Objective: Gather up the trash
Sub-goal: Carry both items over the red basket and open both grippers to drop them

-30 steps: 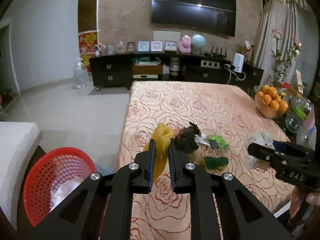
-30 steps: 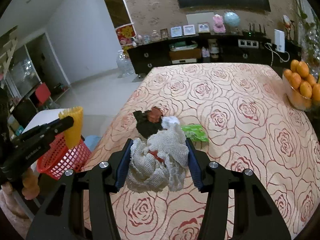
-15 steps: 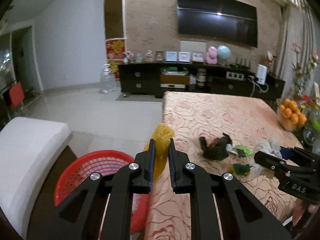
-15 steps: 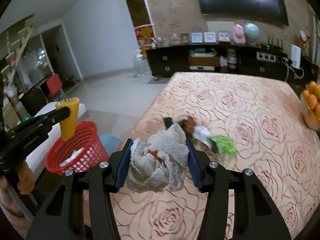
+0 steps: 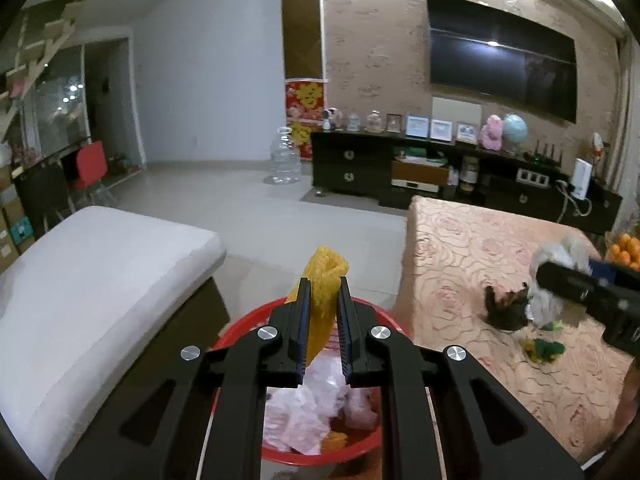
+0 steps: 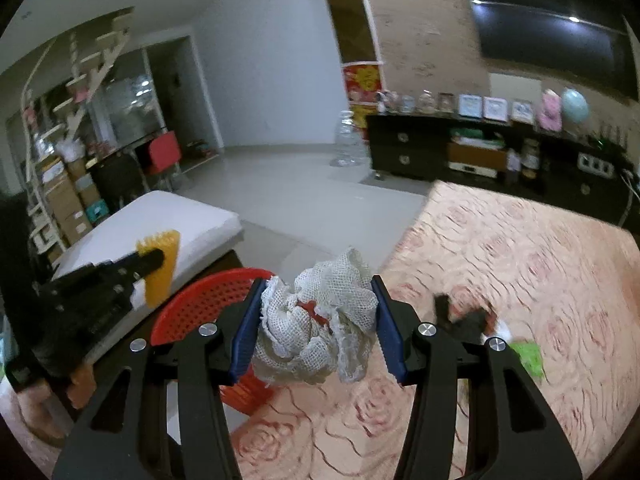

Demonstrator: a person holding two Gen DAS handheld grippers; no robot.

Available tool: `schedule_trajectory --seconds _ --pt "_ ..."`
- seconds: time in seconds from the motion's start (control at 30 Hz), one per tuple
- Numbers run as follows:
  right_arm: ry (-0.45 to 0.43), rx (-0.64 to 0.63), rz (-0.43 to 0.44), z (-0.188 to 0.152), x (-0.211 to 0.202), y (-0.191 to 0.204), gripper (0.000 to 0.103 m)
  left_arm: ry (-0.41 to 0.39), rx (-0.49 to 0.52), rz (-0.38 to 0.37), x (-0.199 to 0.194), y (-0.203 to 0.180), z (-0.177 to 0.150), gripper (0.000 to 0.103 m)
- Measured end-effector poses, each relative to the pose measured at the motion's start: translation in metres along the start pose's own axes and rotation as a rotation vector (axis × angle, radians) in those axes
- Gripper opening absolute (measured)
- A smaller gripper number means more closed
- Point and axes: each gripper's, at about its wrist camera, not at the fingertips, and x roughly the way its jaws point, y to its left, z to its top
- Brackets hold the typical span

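My left gripper (image 5: 323, 292) is shut on a yellow foam net (image 5: 324, 280) and holds it over the red basket (image 5: 360, 446), which has pale plastic trash inside. My right gripper (image 6: 318, 308) is shut on a crumpled white foam net (image 6: 320, 320) above the table's left edge, right of the red basket (image 6: 200, 304). The left gripper with the yellow net (image 6: 160, 268) shows at the left of the right wrist view. Dark trash (image 5: 506, 308) and green wrappers (image 5: 546, 348) lie on the table.
A table with a pink rose cloth (image 5: 480, 248) fills the right. A white cushioned bench (image 5: 92, 264) stands left of the basket. A bowl of oranges (image 5: 626, 248) sits at the table's far right. A dark TV cabinet (image 5: 400, 168) lines the back wall.
Both grippers have swung left, off the table toward the red basket. The left one now holds the yellow net over the basket; the right one has followed with the white net.
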Motion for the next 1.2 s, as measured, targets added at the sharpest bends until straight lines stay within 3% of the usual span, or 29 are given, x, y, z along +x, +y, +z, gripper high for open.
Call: schedule_trajectory --seconds 0.13,0.37,1.2 --pt "-0.007 -0.043 0.045 0.016 0.009 0.016 0.05 0.013 -0.024 0.02 0.006 0.011 -0.003 0.012" --pt "0.028 -0.056 0.102 0.013 0.034 0.022 0.05 0.042 -0.031 0.055 0.017 0.017 -0.009 0.012" --pt "0.147 -0.046 0.194 0.004 0.097 0.052 0.05 0.175 -0.071 0.053 0.05 0.038 -0.027 0.012"
